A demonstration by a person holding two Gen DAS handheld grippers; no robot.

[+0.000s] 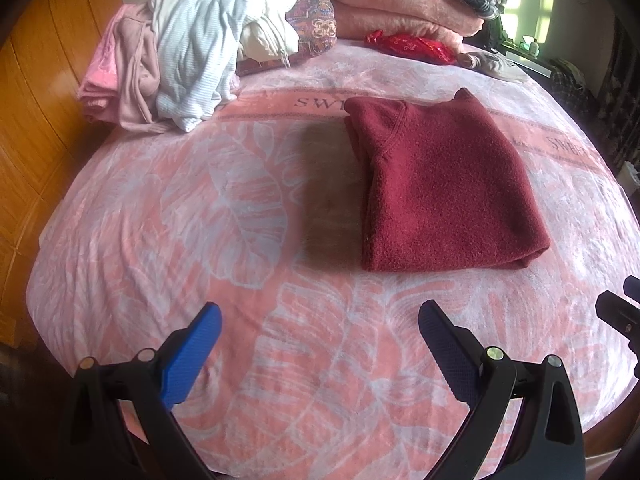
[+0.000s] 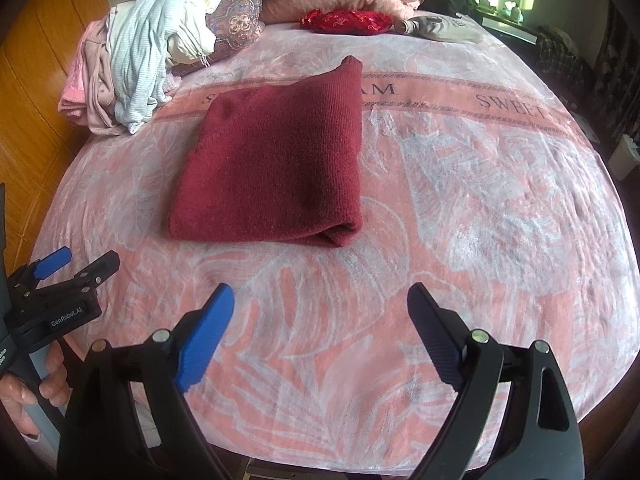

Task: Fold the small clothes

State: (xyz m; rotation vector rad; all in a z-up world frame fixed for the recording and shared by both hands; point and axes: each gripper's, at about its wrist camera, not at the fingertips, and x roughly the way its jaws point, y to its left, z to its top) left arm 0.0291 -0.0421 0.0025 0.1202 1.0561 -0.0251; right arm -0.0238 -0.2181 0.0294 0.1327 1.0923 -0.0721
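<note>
Dark red garment (image 2: 272, 160) lies on the bed (image 2: 480, 220) as a compact folded rectangle, near-side fold rounded and slightly bulky at its right corner. Left tool (image 1: 320, 332) and right tool (image 2: 320, 312) both hover short of it over bare blanket, jaws spread, nothing between them. Unfolded clothes pile (image 1: 176, 64) sits at the far left corner, well apart. Judgement: this piece looks finished; step in hand is likely setting it aside or fetching the next item. To do well: pinch both near corners through all layers, lift level so the fold holds, avoid dragging across the fuzzy blanket.
</note>
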